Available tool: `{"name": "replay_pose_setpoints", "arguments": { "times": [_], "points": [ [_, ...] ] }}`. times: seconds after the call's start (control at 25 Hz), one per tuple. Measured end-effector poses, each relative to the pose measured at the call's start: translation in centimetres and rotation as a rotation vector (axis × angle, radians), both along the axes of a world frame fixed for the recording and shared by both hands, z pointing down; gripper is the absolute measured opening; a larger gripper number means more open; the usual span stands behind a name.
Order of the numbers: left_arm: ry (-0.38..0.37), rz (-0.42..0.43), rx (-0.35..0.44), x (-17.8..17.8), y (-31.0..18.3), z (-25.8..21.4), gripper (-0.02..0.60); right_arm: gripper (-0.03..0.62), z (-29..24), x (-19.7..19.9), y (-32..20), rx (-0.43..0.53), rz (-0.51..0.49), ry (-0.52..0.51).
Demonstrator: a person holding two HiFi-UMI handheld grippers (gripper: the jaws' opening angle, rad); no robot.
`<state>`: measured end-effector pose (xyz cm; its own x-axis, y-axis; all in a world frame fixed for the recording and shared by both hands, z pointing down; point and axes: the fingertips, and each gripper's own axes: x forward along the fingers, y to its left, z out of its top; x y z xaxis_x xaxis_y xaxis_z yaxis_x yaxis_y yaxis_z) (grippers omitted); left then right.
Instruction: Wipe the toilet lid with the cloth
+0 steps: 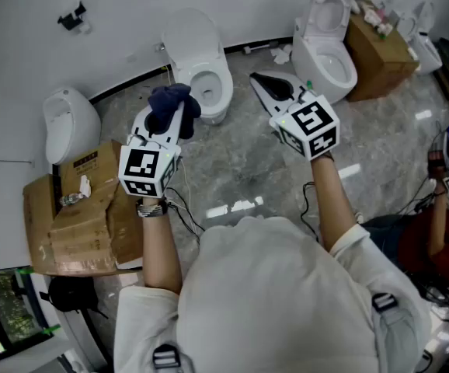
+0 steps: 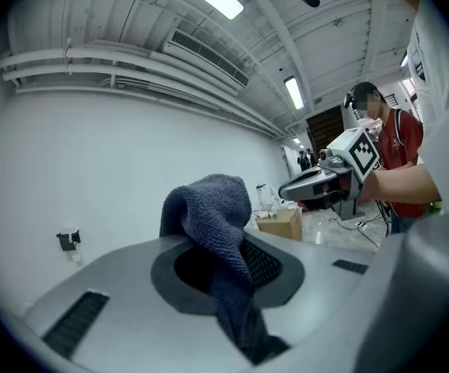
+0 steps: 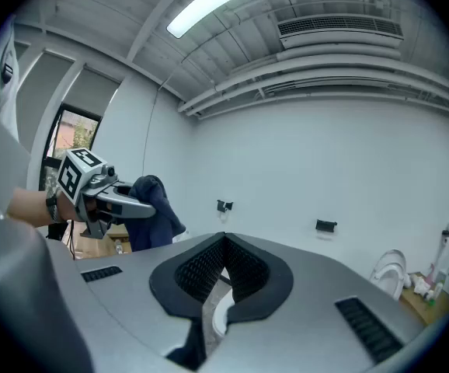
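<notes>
A dark blue cloth is bunched in my left gripper, whose jaws are shut on it; in the left gripper view the cloth hangs out between the jaws. The left gripper is held level above the floor, just left of a white toilet standing against the wall with its lid up. My right gripper is shut with nothing in it, held level to the right of that toilet. In the right gripper view its pads meet at the tips, and the left gripper with the cloth shows at the left.
A second toilet stands at the back right beside a cardboard box. A urinal and flattened cartons lie at the left. Another person sits at the right edge. Cables run across the grey stone floor.
</notes>
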<state>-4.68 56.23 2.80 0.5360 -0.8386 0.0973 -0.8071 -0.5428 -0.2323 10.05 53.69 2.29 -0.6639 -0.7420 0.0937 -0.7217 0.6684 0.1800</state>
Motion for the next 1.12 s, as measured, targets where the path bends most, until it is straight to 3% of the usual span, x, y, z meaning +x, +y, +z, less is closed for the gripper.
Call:
{"name": "replay_pose_setpoints", "arguments": {
  "times": [0.72,1.12],
  "points": [
    [-0.003,-0.043,-0.005,3.6,-1.5,0.6,0.049,0.028,-0.1,3.4,-2.0,-0.011,-0.097,-0.062],
    [0.001,-0.071,-0.024,3.8,-4.9,1.4,0.049,0.029,1.9,4.5,-6.2,-0.046,-0.086,-0.041]
  ]
}}
